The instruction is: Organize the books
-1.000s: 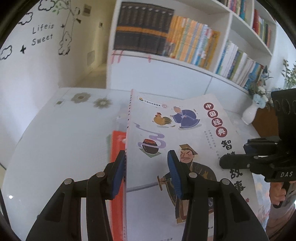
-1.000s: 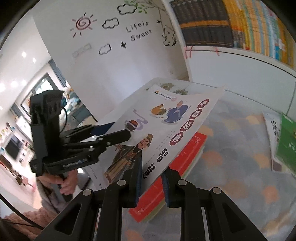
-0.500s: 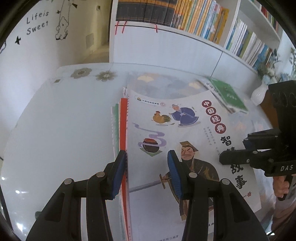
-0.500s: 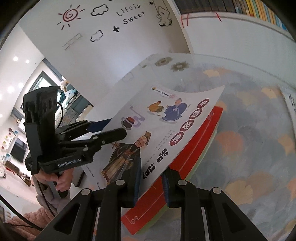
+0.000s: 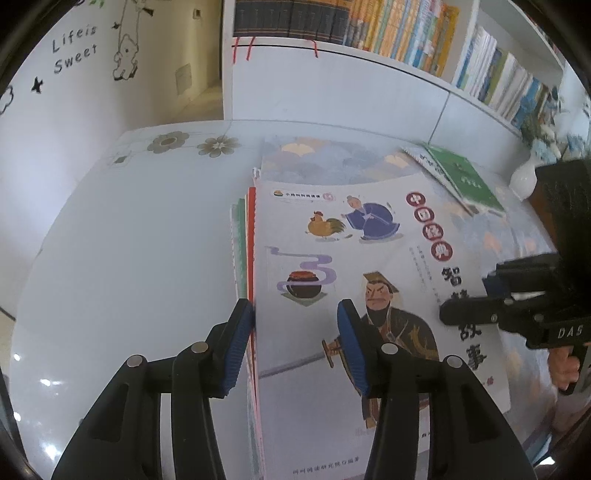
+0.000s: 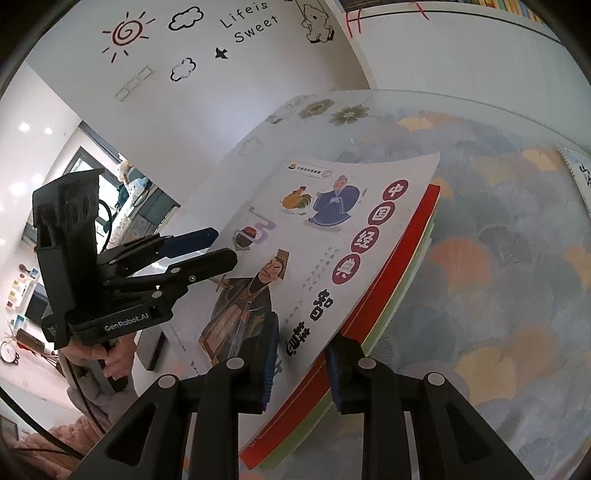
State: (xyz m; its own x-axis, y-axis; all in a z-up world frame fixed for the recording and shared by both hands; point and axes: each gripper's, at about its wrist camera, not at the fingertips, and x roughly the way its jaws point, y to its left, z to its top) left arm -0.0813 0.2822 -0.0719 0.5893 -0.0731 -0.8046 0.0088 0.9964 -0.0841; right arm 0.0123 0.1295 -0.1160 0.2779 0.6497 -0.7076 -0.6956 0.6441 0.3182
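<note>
A white picture book with a rooster and a robed man on its cover lies on a stack, above a red book and a green one. My left gripper straddles the book's left edge: one pad is beside the spine, the other over the cover. Its jaws are opening and a gap shows. My right gripper straddles the book's right edge. Its jaws are opening too, with the edge loose between the pads. Each gripper also shows in the other's view: the left gripper, the right gripper.
The stack sits on a white table partly covered by a fan-patterned cloth. A green notebook lies at the far right by a white vase. A filled bookshelf stands behind. A hand grips the left handle.
The white book, held tilted above the red book a second ago, has come down flat onto the stack. Both grippers sank with it, and their jaws now stand slightly wider.
</note>
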